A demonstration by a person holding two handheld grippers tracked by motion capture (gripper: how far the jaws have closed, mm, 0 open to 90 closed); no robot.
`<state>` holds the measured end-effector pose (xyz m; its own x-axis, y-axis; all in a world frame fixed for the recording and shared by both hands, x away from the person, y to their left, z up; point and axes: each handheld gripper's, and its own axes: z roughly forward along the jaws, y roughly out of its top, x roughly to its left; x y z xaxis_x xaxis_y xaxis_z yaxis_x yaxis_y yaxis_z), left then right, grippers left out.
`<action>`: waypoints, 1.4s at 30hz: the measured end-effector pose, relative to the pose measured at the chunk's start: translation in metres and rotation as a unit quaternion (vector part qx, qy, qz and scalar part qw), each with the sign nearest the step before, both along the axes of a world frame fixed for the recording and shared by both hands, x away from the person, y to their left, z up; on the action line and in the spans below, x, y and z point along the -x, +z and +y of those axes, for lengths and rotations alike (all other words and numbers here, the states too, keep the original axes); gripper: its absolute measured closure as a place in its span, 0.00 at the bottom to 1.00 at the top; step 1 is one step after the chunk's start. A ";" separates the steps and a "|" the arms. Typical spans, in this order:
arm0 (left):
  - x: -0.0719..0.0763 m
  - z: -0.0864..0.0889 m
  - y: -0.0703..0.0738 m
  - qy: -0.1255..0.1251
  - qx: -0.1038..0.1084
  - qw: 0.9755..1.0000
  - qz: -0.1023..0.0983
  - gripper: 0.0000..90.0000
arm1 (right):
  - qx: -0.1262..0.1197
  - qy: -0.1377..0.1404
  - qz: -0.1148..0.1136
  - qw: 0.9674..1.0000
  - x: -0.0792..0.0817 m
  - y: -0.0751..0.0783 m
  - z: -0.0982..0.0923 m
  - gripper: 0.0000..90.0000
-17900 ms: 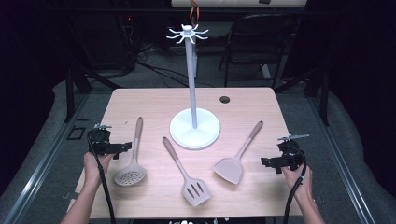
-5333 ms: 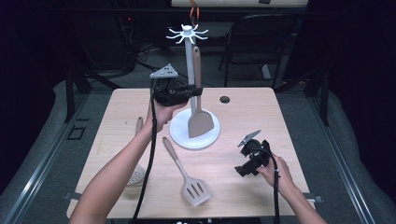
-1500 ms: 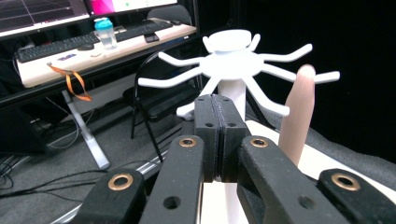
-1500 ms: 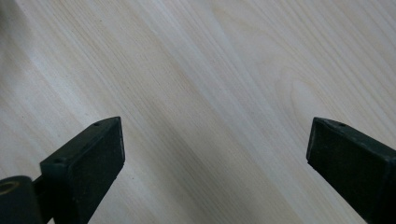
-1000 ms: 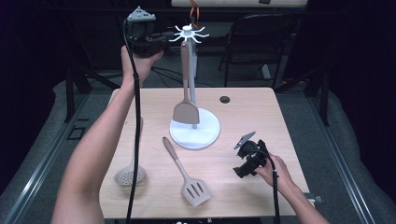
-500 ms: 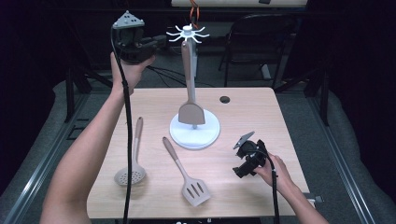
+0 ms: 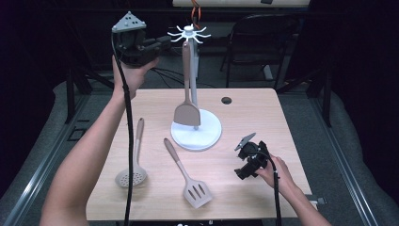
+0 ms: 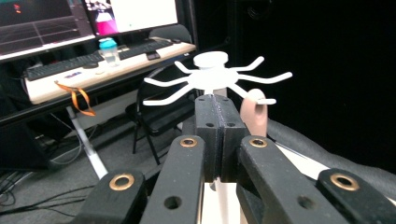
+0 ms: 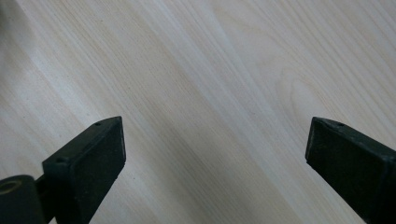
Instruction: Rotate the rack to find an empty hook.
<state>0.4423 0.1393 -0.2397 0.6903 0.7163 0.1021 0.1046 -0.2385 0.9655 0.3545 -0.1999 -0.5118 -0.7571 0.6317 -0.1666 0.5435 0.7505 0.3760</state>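
One solid turner (image 7: 187, 113) is hanging from the white rack (image 7: 195, 134), its beige handle running up to a hook at the crown and its flat grey-brown blade dangling just above the round base. We are seeing the handle's rounded end (image 8: 254, 114) slipped over one white prong in the left gripper view.

We are counting three utensils: the hung turner, a slotted turner (image 7: 188, 176) lying on the bench (image 7: 263, 113) in front of the rack, and a round skimmer (image 7: 133, 157) lying to its left, apart from it. One rack, one small dark hole (image 7: 226, 100) in the bench behind the base.

The left tool (image 7: 162, 44) is hovering high beside the crown, jaws clenched together on nothing. The right tool (image 7: 244, 160) is resting low at the bench's right side, jaws spread wide over bare wood (image 9: 210, 102), grasping nothing.
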 end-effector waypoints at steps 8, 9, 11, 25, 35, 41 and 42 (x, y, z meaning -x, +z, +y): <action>-0.007 -0.010 -0.005 0.005 -0.014 1.000 0.008 1.00 | 0.000 0.001 -0.002 1.000 0.000 0.000 -0.001 0.05; -0.008 -0.010 -0.005 0.006 -0.015 1.000 0.010 1.00 | 0.000 0.001 -0.001 1.000 0.000 0.000 -0.001 0.05; -0.010 -0.011 -0.007 0.007 -0.014 1.000 0.012 1.00 | -0.002 0.000 -0.003 1.000 0.000 0.000 -0.001 0.05; -0.018 -0.007 -0.008 0.027 -0.010 1.000 0.012 1.00 | 0.001 0.000 -0.001 1.000 0.000 0.000 -0.001 0.05; -0.025 -0.004 -0.009 0.039 -0.011 0.999 0.014 1.00 | 0.002 0.000 0.001 1.000 0.000 0.000 0.000 0.05; -0.027 -0.003 -0.009 0.042 -0.009 0.999 0.015 1.00 | 0.002 0.001 -0.001 1.000 0.000 0.000 -0.001 0.05; -0.028 -0.003 -0.009 0.043 -0.009 0.999 0.014 1.00 | 0.004 0.004 0.001 1.000 0.000 0.001 -0.001 0.05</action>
